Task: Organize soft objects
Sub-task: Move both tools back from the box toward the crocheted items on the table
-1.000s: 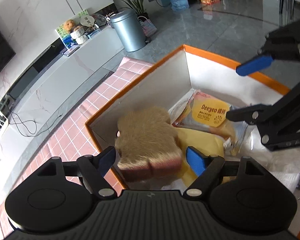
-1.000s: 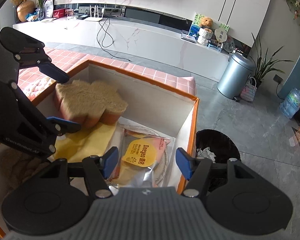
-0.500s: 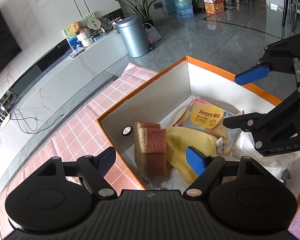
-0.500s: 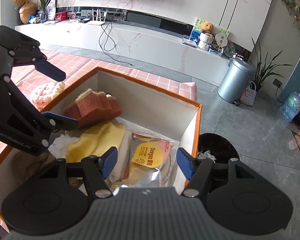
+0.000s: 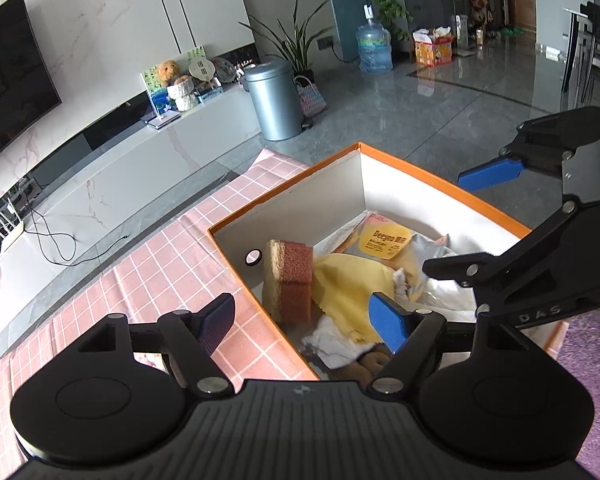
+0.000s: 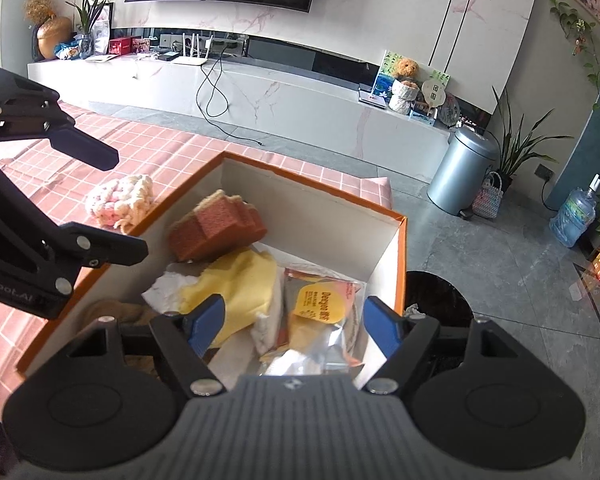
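Open-topped box [image 6: 400,248] crowded: sponge [image 6: 216,228], yellow cloth [image 6: 240,292], snack packet [image 6: 320,312].

An orange-rimmed white cardboard box [image 6: 396,256] holds a tan-and-reddish-brown sponge [image 6: 216,232], a pale yellow cloth [image 6: 240,292] and a silver yellow-labelled snack packet [image 6: 320,320], on a pink white-checked tablecloth [image 5: 148,276].

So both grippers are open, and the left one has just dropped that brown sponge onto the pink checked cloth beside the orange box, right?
Not quite. The sponge lies inside the orange box, leaning on its wall next to the yellow cloth, not on the pink checked cloth; the right wrist view shows it. Both the left gripper and the right gripper are indeed open.
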{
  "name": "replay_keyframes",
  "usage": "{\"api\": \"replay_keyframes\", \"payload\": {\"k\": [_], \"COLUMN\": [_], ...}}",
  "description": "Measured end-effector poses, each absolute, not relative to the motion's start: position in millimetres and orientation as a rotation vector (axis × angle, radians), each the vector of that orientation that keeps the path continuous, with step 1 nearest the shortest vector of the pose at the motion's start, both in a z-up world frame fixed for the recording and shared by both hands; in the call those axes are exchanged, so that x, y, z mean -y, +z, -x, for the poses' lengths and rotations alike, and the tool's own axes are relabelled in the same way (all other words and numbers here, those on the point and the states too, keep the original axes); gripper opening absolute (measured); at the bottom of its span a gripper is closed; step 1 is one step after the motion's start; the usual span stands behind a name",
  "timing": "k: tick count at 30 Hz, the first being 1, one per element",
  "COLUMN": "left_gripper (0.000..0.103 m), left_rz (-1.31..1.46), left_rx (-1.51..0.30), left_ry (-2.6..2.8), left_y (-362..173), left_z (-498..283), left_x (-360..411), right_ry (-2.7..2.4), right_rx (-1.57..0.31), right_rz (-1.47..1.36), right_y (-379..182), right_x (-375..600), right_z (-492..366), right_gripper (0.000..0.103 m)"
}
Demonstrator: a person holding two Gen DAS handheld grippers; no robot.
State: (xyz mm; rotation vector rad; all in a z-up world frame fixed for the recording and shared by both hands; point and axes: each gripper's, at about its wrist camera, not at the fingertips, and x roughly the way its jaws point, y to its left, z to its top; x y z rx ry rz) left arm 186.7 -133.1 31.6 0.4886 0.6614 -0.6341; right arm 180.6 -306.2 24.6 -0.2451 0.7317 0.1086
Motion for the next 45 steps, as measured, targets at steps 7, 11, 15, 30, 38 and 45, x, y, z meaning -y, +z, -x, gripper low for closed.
{"api": "replay_keyframes", "payload": {"k": [7, 11, 15, 30, 38, 45], "left_gripper": [0.088, 0.087, 0.086, 0.075, 0.073, 0.073], "left_rz": [-0.415, -0.37, -0.307, -0.055, 0.018, 0.019], "left_rx": [-0.628, -0.608, -0.586, -0.605, -0.603, -0.612], "left_ry": [-0.627, -0.618, -0.592, -0.4, -0.305, -0.252], "left_y": [38.8, 40.4, 42.5, 14.4, -5.3, -20.4], "left_z": [-160.6, -141.5, -124.7, -84.3, -72.3, -67.3], "left_x": [113.3, 98.6, 79.3, -16.4, -53.2, -65.4], "right_ry": [0.087, 0.069, 0.047, 0.097, 0.094, 0.121], "right_rx": [-0.698, -0.669, -0.633, -0.454, -0.378, -0.422], "right_rz": [0.239, 0.214, 0.154, 0.095, 0.249, 0.322], "right_y": [36.3, 40.2, 41.4, 20.2, -0.2, -23.3], "right_x": [292.0, 284.5, 275.1, 186.5, 136.5, 108.9], "right_z": [-151.9, -135.0, -119.1, -65.5, -49.1, -49.7], "right_gripper": [0.082, 0.083, 0.083, 0.086, 0.085, 0.071]}}
